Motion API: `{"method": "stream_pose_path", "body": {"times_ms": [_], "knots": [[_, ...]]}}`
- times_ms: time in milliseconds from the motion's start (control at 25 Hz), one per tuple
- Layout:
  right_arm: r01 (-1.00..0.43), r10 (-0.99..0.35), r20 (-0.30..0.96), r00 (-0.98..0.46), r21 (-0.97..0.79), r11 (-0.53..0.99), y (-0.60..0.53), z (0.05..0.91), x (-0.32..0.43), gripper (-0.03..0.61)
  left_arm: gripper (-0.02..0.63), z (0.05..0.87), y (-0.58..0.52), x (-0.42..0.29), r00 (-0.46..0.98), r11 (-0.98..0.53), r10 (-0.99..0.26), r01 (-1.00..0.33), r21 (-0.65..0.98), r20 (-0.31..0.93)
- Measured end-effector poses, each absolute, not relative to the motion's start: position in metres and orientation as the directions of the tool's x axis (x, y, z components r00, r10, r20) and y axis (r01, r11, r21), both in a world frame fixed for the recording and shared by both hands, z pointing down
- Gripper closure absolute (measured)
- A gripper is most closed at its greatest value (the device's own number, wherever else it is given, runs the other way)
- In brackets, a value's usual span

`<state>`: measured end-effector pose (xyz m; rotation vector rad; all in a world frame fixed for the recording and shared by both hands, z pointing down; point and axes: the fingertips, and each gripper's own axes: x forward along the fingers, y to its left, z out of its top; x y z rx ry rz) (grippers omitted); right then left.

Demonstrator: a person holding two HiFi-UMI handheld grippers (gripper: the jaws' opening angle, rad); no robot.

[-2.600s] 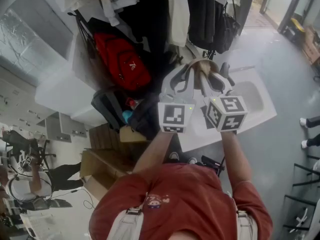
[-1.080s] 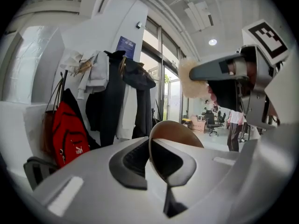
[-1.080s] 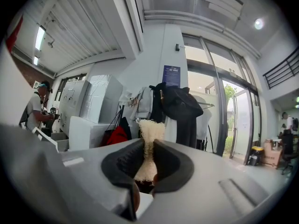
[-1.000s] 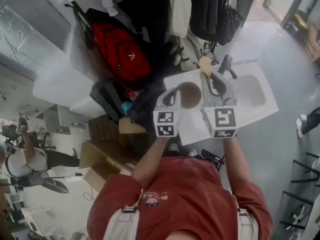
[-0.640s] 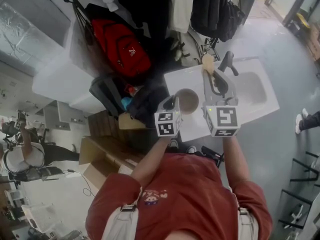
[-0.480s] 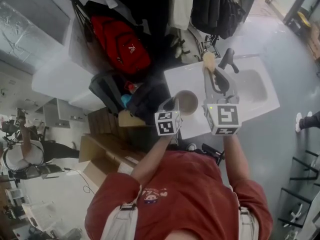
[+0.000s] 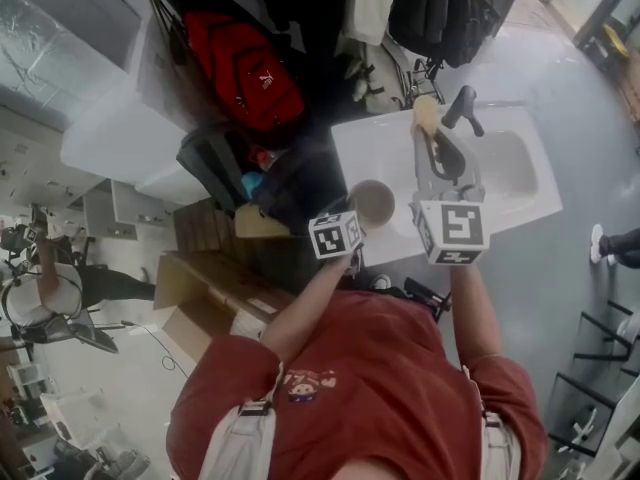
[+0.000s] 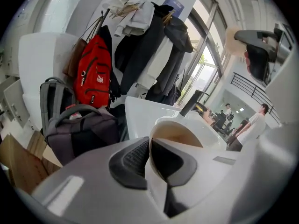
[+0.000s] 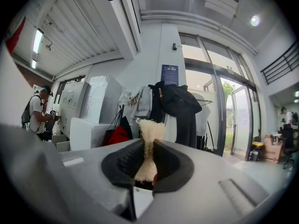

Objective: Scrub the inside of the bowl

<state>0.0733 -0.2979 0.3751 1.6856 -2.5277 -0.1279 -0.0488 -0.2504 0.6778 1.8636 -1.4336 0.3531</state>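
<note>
The bowl [image 7: 373, 201], white outside and brown inside, sits over the near left corner of the white sink unit [image 7: 388, 150]. My left gripper [image 8: 149, 158] is shut on the bowl's [image 8: 174, 134] near rim, one pad inside and one outside. My right gripper [image 7: 428, 134] is held higher, over the sink, shut on a pale fibrous scrubbing sponge [image 7: 425, 114]. In the right gripper view the sponge [image 9: 148, 141] is pinched at its middle between the pads, with the gripper [image 9: 144, 164] tilted upward toward the ceiling.
A black faucet [image 7: 460, 106] stands at the far edge of the sink basin [image 7: 513, 168]. A red backpack [image 7: 245, 78], a grey backpack [image 8: 79, 129] and hanging coats [image 7: 430, 13] crowd the space left of and behind the sink. Cardboard boxes [image 7: 205, 298] lie below.
The left gripper has brought the bowl down and nearer to me at the sink's corner. The right gripper with the sponge has drawn away from the bowl, over the sink.
</note>
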Motion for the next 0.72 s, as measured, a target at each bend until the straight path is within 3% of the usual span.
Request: {"method": "stream_pose_path", "body": {"times_ms": [600, 720], "knots": [[-0.932, -0.939, 0.045, -0.341, 0.114, 0.344, -0.294, 0.386, 0.082, 0.529, 0.575, 0.701, -0.243, -0.048, 0.335, -0.045, -0.688, -0.905, 0.423, 0.644], [-0.933, -0.94, 0.046, -0.338, 0.11, 0.342, -0.294, 0.387, 0.083, 0.529, 0.536, 0.699, -0.243, -0.048, 0.335, -0.046, -0.692, -0.904, 0.424, 0.64]]}}
